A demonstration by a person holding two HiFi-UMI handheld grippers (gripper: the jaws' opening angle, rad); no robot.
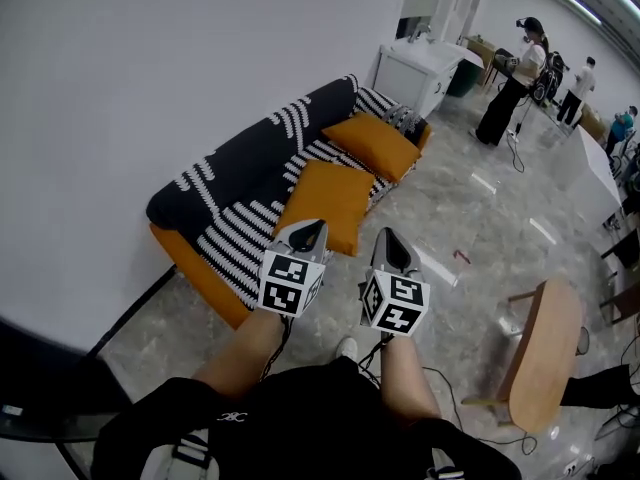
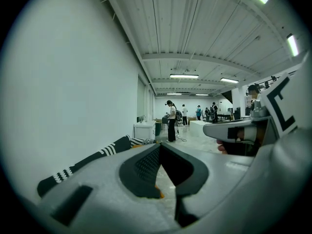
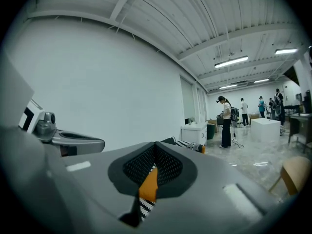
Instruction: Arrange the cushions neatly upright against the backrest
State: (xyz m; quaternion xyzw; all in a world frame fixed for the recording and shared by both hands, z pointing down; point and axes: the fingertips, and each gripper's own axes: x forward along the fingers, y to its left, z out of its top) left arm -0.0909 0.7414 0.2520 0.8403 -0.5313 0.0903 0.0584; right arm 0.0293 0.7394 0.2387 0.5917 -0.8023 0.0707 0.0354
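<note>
A sofa point(image 1: 240, 173) with a black-and-white striped cover and orange base stands along the white wall. Two orange cushions lie flat on its seat: the near one point(image 1: 327, 200) hangs over the front edge, the far one point(image 1: 372, 144) sits toward the far armrest. My left gripper point(image 1: 311, 228) and right gripper point(image 1: 391, 238) hover side by side just short of the near cushion, both shut and holding nothing. In the right gripper view the shut jaws point(image 3: 155, 154) frame a sliver of orange cushion point(image 3: 148, 186). The left gripper view shows shut jaws point(image 2: 160, 149) beside the striped backrest point(image 2: 92, 161).
A white cabinet point(image 1: 425, 68) stands past the sofa's far end. A round wooden table point(image 1: 545, 353) is at the right. Several people point(image 1: 515, 78) stand far back in the hall. A cable trails across the marble floor point(image 1: 470, 258).
</note>
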